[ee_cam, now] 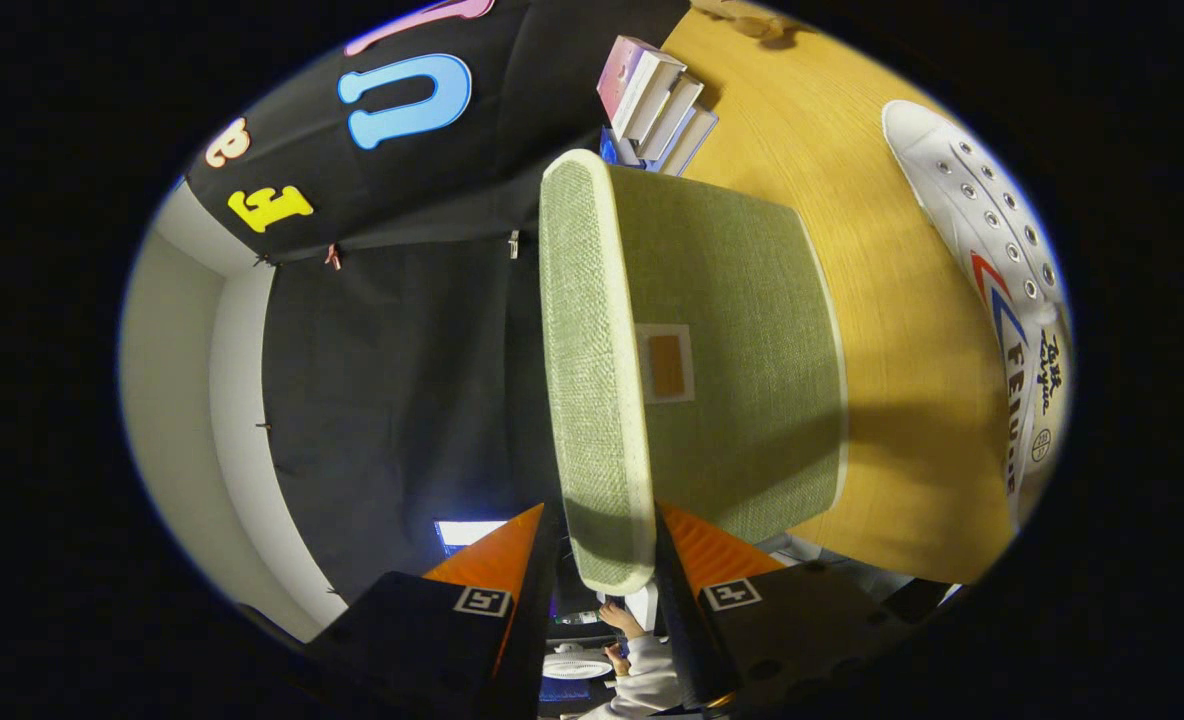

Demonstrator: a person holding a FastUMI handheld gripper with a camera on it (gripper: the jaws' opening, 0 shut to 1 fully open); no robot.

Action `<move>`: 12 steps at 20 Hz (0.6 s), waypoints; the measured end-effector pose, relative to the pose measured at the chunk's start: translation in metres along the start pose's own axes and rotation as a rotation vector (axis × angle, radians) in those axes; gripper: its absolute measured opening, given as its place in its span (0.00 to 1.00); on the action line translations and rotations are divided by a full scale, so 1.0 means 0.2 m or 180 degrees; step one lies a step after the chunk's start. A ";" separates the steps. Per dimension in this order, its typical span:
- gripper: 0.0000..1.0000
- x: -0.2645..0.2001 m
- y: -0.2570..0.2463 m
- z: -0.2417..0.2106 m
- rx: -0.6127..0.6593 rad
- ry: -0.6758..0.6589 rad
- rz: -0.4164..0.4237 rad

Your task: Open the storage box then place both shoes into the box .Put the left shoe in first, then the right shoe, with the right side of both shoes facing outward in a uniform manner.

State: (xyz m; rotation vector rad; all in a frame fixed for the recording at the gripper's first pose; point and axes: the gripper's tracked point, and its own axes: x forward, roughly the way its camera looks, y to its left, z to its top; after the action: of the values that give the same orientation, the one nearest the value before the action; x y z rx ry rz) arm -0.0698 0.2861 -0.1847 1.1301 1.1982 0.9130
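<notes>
The view is rolled on its side, so the wooden table [852, 200] stands to the right. A green fabric storage box [742, 340] with cream trim and a small label on its face sits on it. Its lid [587, 330] runs as a woven green strip along the box's top. My gripper [604, 520] straddles the lid's near end, one finger on each side, and both appear to press on it. A white shoe [997, 260] with red and blue stripes and metal eyelets lies on the table beyond the box, well off to the right of my fingers.
A stack of books [657, 105] stands on the table behind the box, against the black cloth wall. A person's hand and light sleeve [637, 655] show below and between my fingers. A pale wall [202, 400] lies beyond the cloth.
</notes>
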 end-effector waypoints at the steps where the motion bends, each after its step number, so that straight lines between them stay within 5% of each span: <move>1: 0.41 0.04 -0.01 0.01 -0.0001 -0.0064 -0.0060; 3: 0.13 0.03 0.03 0.01 0.0019 -0.0088 -0.0075; 6: 0.05 0.03 0.07 0.00 -0.0158 -0.0089 -0.0141; 12: 0.05 0.06 0.34 -0.01 -0.0445 -0.0057 -0.0173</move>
State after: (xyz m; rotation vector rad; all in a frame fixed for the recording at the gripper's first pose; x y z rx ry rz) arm -0.0680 0.3130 -0.1206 0.9874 1.1274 0.9285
